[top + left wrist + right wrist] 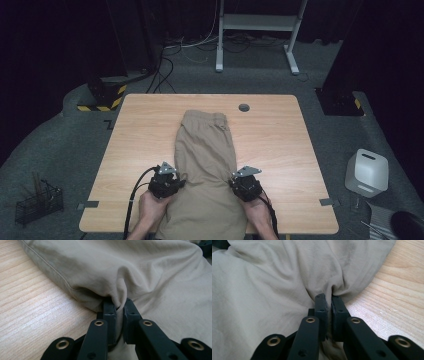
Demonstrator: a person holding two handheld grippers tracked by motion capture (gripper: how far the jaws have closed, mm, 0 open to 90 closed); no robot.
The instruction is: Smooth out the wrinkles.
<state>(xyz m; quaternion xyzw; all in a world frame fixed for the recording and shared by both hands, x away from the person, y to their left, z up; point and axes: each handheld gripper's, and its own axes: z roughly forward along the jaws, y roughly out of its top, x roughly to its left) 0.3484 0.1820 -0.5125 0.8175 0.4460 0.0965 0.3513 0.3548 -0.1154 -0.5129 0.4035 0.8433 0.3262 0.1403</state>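
Hands: your forearms come in from the near edge, one either side of the khaki trousers (pixel 206 165).
Left gripper (pixel 172 184): clamped on a fold at the trousers' left edge.
Right gripper (pixel 239 184): pinching a fold at the right edge.
Trousers: flat mid-table (pixel 280 135), waistband far.
Wire basket (pixel 37 204): on the floor at left, holds sticks.
Gripper views: fabric bunched between the jaws.

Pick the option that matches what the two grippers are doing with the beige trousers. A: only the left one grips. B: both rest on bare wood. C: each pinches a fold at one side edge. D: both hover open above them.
C: the left gripper and the right gripper each have cloth of the beige trousers bunched between nearly closed jaws, at opposite side edges.
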